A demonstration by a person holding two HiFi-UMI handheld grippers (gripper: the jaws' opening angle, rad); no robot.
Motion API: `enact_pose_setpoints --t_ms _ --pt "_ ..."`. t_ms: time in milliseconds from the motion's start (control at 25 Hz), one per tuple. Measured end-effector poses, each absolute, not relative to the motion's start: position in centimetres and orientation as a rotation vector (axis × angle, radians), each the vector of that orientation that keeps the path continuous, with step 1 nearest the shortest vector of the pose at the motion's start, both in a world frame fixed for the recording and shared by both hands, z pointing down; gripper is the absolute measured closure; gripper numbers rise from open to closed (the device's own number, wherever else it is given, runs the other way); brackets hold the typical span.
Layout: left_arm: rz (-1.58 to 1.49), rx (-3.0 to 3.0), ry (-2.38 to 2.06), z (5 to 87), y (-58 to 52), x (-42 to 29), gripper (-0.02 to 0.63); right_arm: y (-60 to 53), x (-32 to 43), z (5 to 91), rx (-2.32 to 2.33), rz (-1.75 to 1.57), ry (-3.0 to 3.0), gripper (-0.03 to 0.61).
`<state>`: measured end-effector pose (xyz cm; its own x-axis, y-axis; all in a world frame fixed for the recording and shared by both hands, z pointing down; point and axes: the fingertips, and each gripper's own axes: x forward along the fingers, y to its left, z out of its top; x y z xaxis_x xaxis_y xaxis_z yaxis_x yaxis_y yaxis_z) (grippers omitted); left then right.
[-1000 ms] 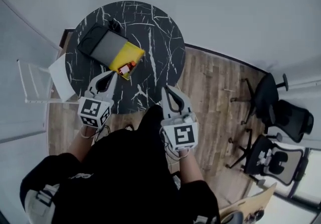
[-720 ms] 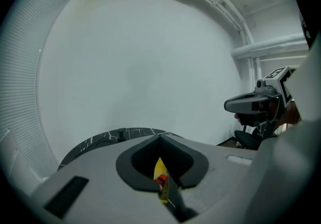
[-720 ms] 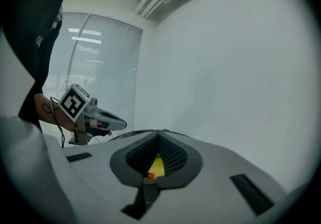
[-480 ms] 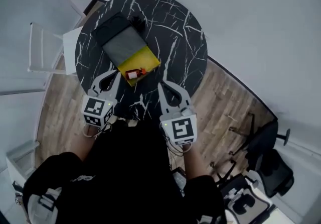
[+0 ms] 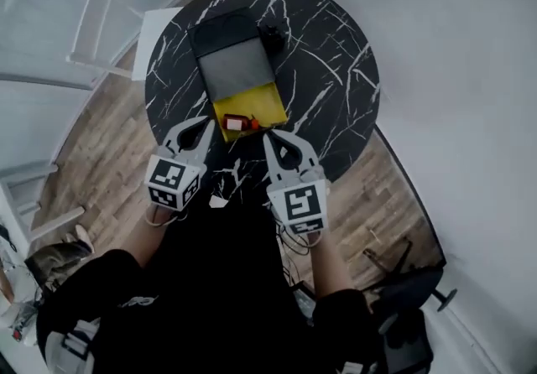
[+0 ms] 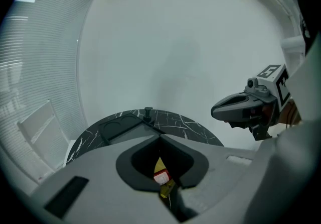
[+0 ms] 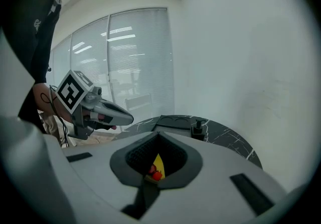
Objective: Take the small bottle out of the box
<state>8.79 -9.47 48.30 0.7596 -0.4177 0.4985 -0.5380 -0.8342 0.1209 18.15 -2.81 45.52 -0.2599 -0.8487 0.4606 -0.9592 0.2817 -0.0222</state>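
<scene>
A small bottle [image 5: 239,122] with a red cap and white label lies on its side in the yellow end of an open box [image 5: 262,101] on the round black marble table [image 5: 336,70]. My left gripper [image 5: 207,122] is shut and empty, its tip just left of the box's near corner. My right gripper [image 5: 267,137] is also shut and empty, its tip just near-right of the box. Through the left gripper [image 6: 160,135] I see the bottle [image 6: 161,177] below. Past the right gripper [image 7: 159,133] the bottle's red cap [image 7: 154,172] shows on the yellow.
The box's grey middle [image 5: 237,69] and black lid [image 5: 220,28] stretch toward the far side. A small black pump bottle [image 5: 273,33] stands beside the lid. A white chair [image 5: 105,24] stands left of the table. A wooden floor [image 5: 109,125] surrounds it.
The view has swung so the table sits nearer and more central. Both grippers have come forward to the near end of the box; both stay shut.
</scene>
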Motion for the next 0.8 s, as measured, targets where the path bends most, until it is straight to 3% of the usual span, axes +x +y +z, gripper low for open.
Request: enact_pose_setpoints --t_ms 800 --pt "0.632 2.378 -1.079 53.3 -8.5 2.6 0.615 -6.9 13.4 51.5 1.07 0.384 -2.242 0.583"
